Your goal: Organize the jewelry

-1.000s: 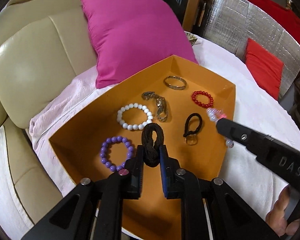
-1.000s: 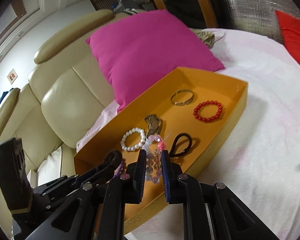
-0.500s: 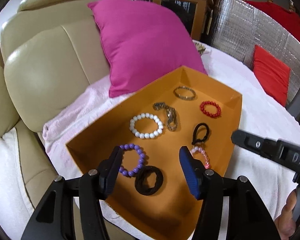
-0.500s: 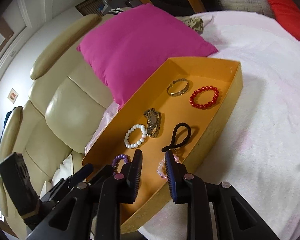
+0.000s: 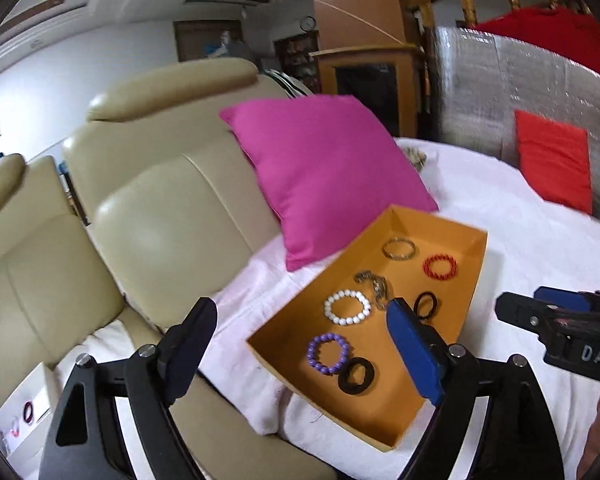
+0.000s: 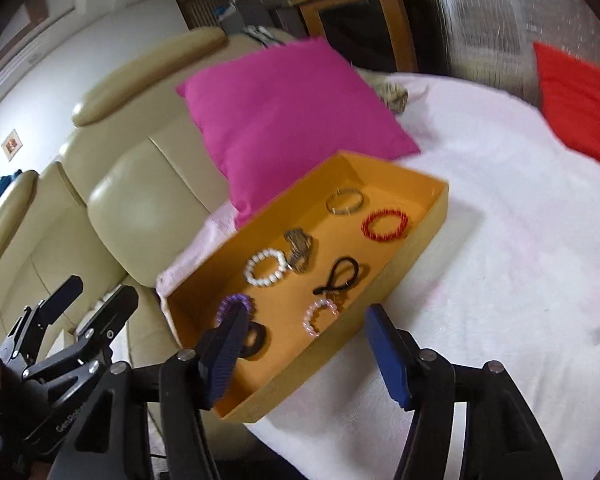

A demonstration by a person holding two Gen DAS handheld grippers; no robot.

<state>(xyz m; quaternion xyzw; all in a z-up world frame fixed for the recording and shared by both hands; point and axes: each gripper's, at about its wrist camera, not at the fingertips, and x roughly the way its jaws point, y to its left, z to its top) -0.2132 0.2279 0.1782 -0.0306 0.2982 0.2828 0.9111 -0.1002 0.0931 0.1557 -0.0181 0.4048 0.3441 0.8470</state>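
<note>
Sitting in the orange tray (image 6: 420,248) are all eight pieces, the pink bracelet (image 6: 318,316) at 5 o'clock; you are hovering both the left gripper (image 5: 300,344) and right gripper (image 6: 308,344), jaws spread, empty; sorting looks nearly finished.

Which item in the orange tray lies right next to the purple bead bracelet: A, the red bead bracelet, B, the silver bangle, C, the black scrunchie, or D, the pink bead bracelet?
C: the black scrunchie lies against the purple bead bracelet at the near end of the orange tray.
</note>
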